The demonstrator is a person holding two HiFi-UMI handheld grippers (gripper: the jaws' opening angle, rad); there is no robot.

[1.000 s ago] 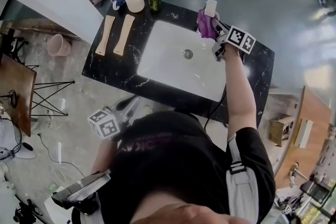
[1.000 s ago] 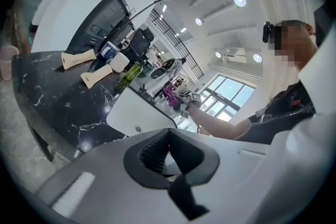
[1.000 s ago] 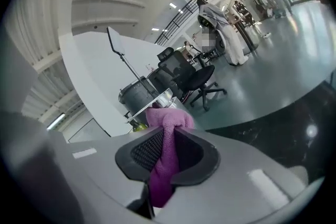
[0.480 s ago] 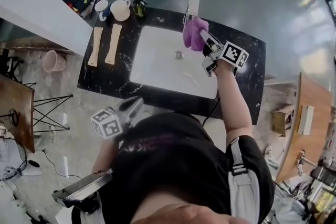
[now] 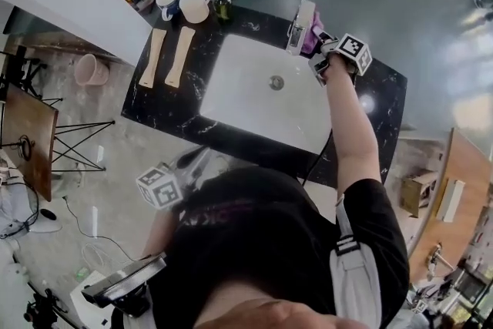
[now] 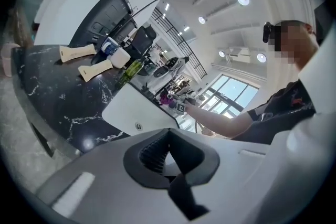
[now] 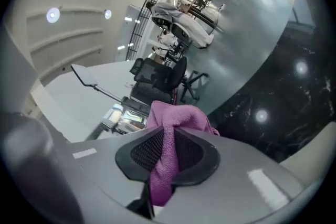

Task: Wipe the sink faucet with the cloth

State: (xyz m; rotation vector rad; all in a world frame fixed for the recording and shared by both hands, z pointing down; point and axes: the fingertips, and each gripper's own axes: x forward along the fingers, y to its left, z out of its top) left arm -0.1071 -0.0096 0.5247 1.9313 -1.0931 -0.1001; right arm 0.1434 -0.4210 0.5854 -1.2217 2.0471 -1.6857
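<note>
Your right gripper (image 7: 165,157): jaws clenched on purple cloth (image 5: 315,35), just beside faucet (image 5: 300,25), sink's (image 5: 239,92) 1 o'clock. Left gripper (image 6: 167,157): jaws pressed together, empty, off bench's (image 5: 166,108) 6 o'clock edge.

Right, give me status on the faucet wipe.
Right claw shut on purple cloth, beside the faucet. Left claw shut, empty, short of the counter. Nothing in the way.
</note>
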